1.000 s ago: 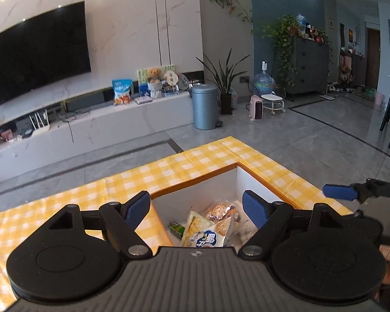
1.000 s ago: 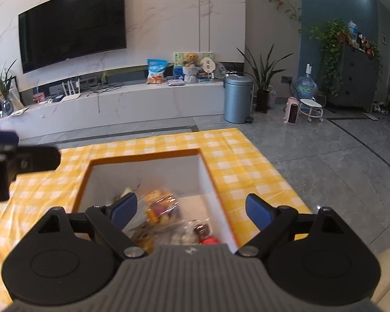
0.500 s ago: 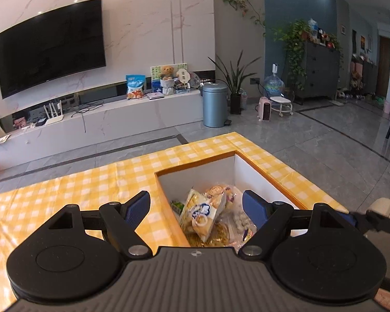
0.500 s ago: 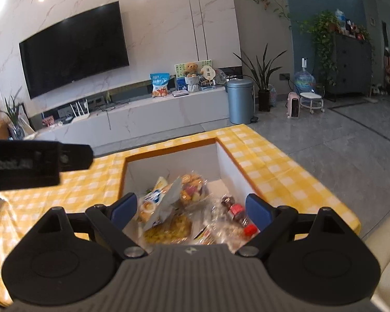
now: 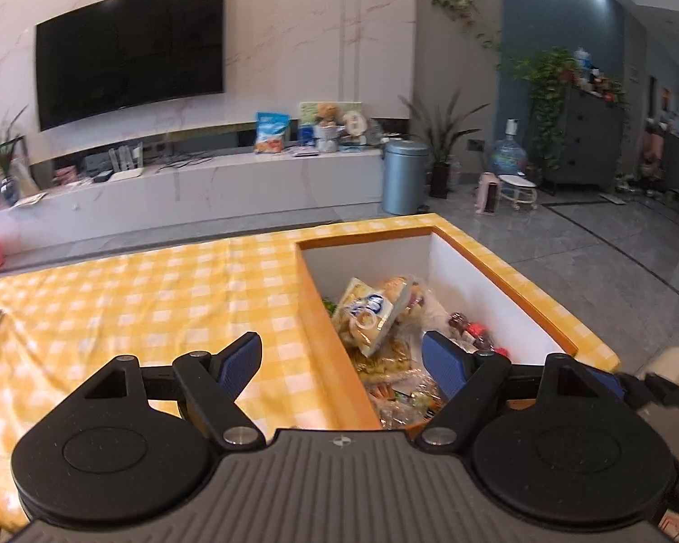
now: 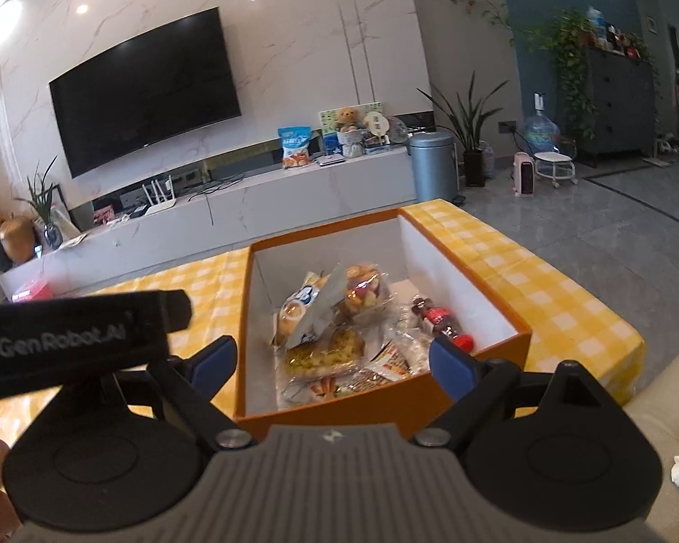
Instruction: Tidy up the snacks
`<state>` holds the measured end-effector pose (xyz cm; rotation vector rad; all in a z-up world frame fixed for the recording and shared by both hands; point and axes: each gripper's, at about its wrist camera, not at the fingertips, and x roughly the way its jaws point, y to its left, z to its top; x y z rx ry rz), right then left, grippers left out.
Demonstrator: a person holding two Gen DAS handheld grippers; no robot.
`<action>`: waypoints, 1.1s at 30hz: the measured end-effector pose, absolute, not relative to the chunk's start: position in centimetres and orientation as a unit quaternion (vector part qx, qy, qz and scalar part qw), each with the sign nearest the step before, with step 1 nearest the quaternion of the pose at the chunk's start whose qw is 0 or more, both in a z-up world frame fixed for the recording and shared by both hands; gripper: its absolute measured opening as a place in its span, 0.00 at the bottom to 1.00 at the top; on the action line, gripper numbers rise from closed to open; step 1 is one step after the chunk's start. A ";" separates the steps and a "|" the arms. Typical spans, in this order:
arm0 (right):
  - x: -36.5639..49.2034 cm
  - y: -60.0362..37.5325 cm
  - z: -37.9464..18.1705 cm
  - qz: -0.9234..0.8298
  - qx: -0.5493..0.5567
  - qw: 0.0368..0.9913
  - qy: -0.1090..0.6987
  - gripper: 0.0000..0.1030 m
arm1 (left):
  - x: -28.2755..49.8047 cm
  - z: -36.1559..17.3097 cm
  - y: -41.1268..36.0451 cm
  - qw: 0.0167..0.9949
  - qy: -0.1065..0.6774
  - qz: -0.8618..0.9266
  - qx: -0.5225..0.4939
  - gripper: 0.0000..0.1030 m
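Yellow-and-white checked cloth covers the bench (image 5: pixel 149 298), on which an open orange cardboard box with white inner walls (image 6: pixel 475 292) is set near the right-hand end. Behind the bench, across a strip of grey tiled floor, a long white marble TV console (image 6: pixel 267 203) is seen against the wall under a large dark flat-screen television (image 6: pixel 145 90); a blue snack bag (image 6: pixel 294 147), a small teddy bear (image 6: pixel 347 118) and a white router (image 6: pixel 158 197) are lined up on the console. A round grey-blue pedal bin (image 5: pixel 405 176) is placed at the console's right end, beside a potted plant with long green leaves (image 6: pixel 468 122).

Inside the box, the snacks are heaped loosely: a yellow-and-white crinkled snack packet (image 5: pixel 364 316) is propped on edge against a clear bag of mixed pastries (image 6: pixel 362 292), a clear pack of yellow noodle-like snacks (image 6: pixel 323 353) lies below it, and a small dark bottle with a red cap (image 6: pixel 441 323) lies on its side by the right wall.

The left gripper (image 5: pixel 339 359) is held spread wide and empty above the box's left rim. The right gripper (image 6: pixel 332 364) is likewise spread wide with nothing clasped, held over the box's near wall, and the left gripper's black body partly blocks its left side.
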<state>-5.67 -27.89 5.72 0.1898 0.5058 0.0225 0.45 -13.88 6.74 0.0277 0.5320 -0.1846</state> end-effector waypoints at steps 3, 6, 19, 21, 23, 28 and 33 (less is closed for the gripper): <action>-5.7 -27.4 5.4 0.018 0.080 0.964 0.254 0.87 | 0.4 6.1 -13.8 0.963 0.255 -0.085 0.016 0.91; -5.8 -26.8 5.1 0.021 0.063 0.964 0.256 0.87 | 0.4 5.6 -14.0 0.962 0.264 -0.075 0.013 0.91; -5.6 -26.4 4.2 0.006 0.025 0.965 0.263 0.87 | -0.9 4.6 -14.1 0.961 0.268 -0.067 0.011 0.91; -5.7 -26.5 4.0 0.008 0.033 0.964 0.263 0.86 | -0.9 4.7 -14.0 0.961 0.267 -0.066 0.006 0.91; -5.8 -26.4 4.0 0.007 0.030 0.965 0.260 0.86 | -0.8 4.7 -14.0 0.962 0.265 -0.069 0.006 0.91; -5.8 -26.3 3.8 0.009 0.030 0.964 0.263 0.86 | -0.8 4.7 -13.9 0.961 0.267 -0.068 0.004 0.91; -5.8 -26.2 3.8 0.009 0.029 0.964 0.264 0.86 | -0.9 4.6 -14.0 0.961 0.268 -0.063 0.003 0.91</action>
